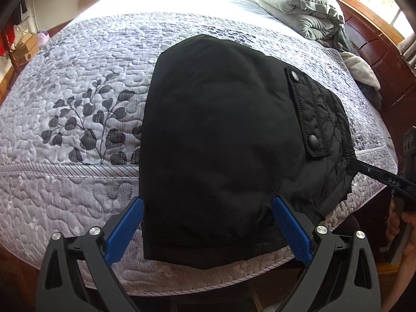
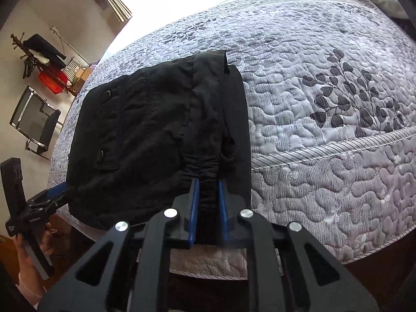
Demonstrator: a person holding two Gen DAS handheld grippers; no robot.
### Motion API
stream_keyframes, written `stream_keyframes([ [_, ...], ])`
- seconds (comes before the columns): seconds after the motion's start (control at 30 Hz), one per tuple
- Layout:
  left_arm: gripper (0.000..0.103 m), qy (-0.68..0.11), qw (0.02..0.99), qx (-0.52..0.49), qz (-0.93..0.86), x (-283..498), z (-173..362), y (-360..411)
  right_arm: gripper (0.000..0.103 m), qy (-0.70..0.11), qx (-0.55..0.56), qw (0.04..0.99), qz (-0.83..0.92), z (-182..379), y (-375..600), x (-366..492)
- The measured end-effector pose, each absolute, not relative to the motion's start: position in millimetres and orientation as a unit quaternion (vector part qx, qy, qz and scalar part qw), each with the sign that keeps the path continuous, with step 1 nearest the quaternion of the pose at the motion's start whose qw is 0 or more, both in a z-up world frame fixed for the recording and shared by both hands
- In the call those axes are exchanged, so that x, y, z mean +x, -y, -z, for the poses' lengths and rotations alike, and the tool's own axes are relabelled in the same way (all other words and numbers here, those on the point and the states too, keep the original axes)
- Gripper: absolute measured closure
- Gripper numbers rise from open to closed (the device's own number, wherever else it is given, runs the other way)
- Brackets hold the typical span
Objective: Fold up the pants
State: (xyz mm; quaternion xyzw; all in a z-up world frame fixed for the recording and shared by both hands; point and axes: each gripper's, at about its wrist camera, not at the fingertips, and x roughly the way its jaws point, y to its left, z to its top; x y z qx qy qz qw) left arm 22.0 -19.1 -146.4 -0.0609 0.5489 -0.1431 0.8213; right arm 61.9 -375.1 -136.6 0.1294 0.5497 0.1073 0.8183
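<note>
Black pants [image 1: 221, 130] lie folded into a compact stack near the edge of the bed, pocket flap with snaps facing up. My left gripper [image 1: 207, 200] stands open, its blue pads on either side of the stack's near end without squeezing it. In the right wrist view my right gripper [image 2: 208, 182] is shut on the pants [image 2: 156, 130], pinching the gathered waistband fabric between its narrow blue pads. The left gripper [image 2: 61, 189] appears there at the stack's left corner. The right gripper [image 1: 369, 169] reaches the waistband from the right in the left wrist view.
A grey quilted bedspread [image 1: 78, 78] with a leaf print covers the bed. Piled pillows and blankets [image 1: 299, 7] lie at the far end by a dark wooden headboard [image 1: 377, 52]. A chair [image 2: 36, 122] and a coat rack [image 2: 39, 52] stand beside the bed.
</note>
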Motion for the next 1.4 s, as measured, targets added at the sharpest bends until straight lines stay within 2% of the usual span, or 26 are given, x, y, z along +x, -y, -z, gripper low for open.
stream_keyframes([
  [0.03, 0.004, -0.554, 0.816, -0.069, 0.151, 26, 148, 15, 0.089, -0.55, 0.122, 0.819, -0.111, 134, 374, 62],
  [0.17, 0.004, -0.569, 0.793, -0.106, 0.192, 47, 154, -6, 0.059, -0.537, 0.135, 0.825, -0.114, 123, 381, 62],
  [0.23, 0.004, -0.58, 0.772, -0.13, 0.226, 60, 160, -15, 0.051, -0.536, 0.157, 0.822, -0.115, 124, 391, 65],
  [0.3, 0.004, -0.587, 0.752, -0.156, 0.256, 72, 167, -23, 0.037, -0.539, 0.175, 0.815, -0.121, 129, 399, 69],
  [0.4, 0.004, -0.604, 0.73, -0.165, 0.273, 89, 179, -31, 0.03, -0.542, 0.211, 0.802, -0.14, 141, 411, 75],
  [0.63, 0.003, -0.638, 0.674, -0.211, 0.308, 105, 213, -36, 0.025, -0.562, 0.246, 0.775, -0.152, 169, 419, 84],
  [0.87, 0.004, -0.635, 0.644, -0.244, 0.35, 113, 215, -24, 0.019, -0.569, 0.273, 0.753, -0.183, 182, 419, 94],
  [1.0, 0.004, -0.646, 0.648, -0.203, 0.35, 114, 215, -11, 0.013, -0.578, 0.28, 0.741, -0.194, 188, 421, 99],
  [1.23, 0.004, -0.657, 0.637, -0.221, 0.337, 116, 221, -3, 0.01, -0.589, 0.308, 0.712, -0.227, 207, 410, 112],
  [1.37, 0.004, -0.639, 0.621, -0.281, 0.358, 105, 210, -4, 0.018, -0.579, 0.295, 0.722, -0.24, 207, 399, 112],
  [1.4, 0.004, -0.638, 0.624, -0.277, 0.355, 104, 208, -2, 0.025, -0.578, 0.29, 0.725, -0.239, 205, 398, 111],
])
